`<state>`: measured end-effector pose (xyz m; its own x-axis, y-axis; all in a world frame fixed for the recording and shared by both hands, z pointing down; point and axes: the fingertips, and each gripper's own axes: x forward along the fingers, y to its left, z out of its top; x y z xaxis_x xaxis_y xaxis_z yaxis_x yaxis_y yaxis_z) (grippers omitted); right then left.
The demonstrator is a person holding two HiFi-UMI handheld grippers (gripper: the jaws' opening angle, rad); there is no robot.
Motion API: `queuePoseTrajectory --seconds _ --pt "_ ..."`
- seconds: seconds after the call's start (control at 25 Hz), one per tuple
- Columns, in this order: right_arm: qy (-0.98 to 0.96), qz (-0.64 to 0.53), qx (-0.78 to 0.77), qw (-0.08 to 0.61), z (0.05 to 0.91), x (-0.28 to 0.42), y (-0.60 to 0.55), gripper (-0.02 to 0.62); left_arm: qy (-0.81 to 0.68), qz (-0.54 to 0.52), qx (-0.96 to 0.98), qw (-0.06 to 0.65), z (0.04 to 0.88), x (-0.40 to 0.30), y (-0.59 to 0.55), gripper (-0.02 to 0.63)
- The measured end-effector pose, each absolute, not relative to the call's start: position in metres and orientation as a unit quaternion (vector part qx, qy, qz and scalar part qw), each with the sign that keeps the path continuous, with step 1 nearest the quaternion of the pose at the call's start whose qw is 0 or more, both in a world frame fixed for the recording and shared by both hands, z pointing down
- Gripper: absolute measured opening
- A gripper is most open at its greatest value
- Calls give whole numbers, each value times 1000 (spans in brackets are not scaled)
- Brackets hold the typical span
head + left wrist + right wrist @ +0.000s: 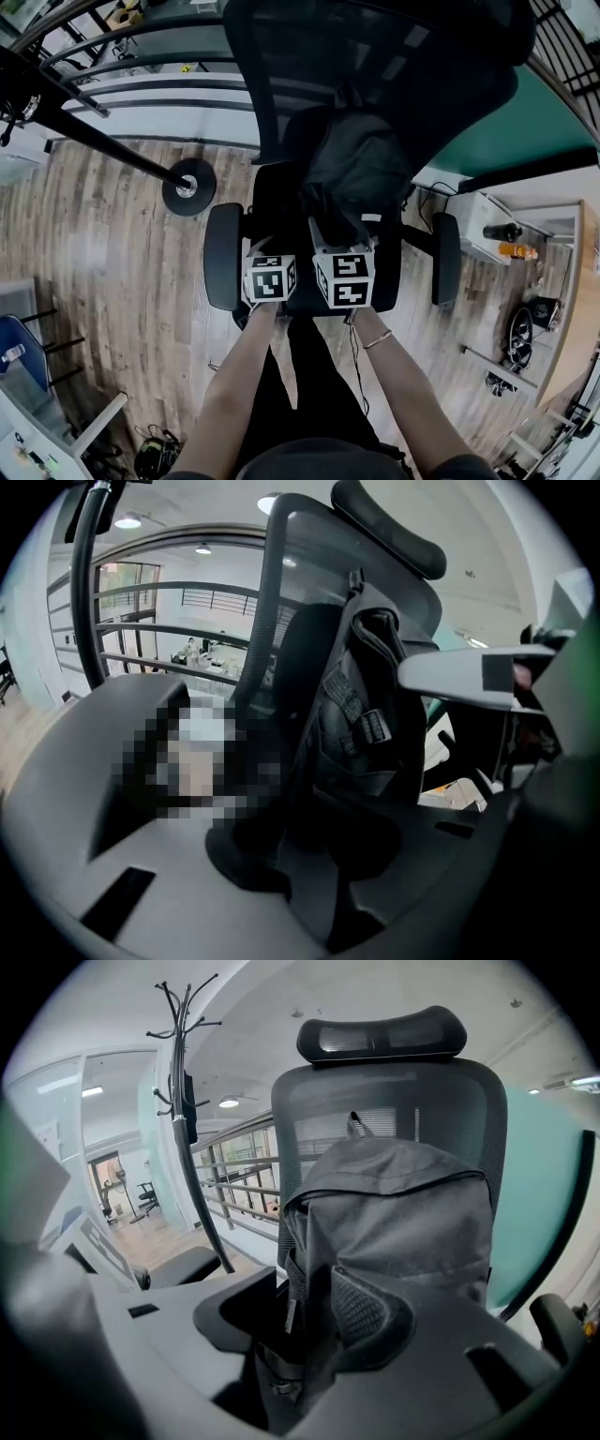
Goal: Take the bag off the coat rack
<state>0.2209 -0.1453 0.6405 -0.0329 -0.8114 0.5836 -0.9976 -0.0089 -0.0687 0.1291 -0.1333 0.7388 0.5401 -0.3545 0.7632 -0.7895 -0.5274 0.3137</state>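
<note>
The dark grey backpack [361, 164] stands upright on the seat of a black mesh office chair [375, 56], leaning on its backrest. My right gripper [333, 230] is at the bag's lower front. In the right gripper view the bag [394, 1213] fills the middle, and my right gripper [309, 1321] is open, with the bag's edge and a strap between its pads. My left gripper [265, 251] is beside it over the seat's front. In the left gripper view the bag's [361, 724] strapped side shows; the jaws of my left gripper [309, 874] stand close, with darkness between them.
The black coat rack [183, 1101] stands bare to the left, its round base [187, 186] on the wood floor. The chair's armrests [223, 255] flank my grippers. A railing runs behind the chair. A desk with bottles [514, 250] is at the right.
</note>
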Motion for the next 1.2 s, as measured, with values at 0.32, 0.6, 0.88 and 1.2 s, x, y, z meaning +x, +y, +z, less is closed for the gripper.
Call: queuePoseTrajectory --seconds 0.32,0.6,0.88,1.2 --pt "-666 243 688 158 616 220 -115 171 -358 297 830 307 696 119 -130 89" --pt "-653 243 706 129 593 226 -83 115 -360 278 845 283 657 107 -117 82" --pt "-640 223 728 98 559 234 -48 32 -362 245 856 274 616 96 -98 59" --pt "-637 208 738 78 533 239 -14 5 -366 214 872 244 571 90 -86 43"
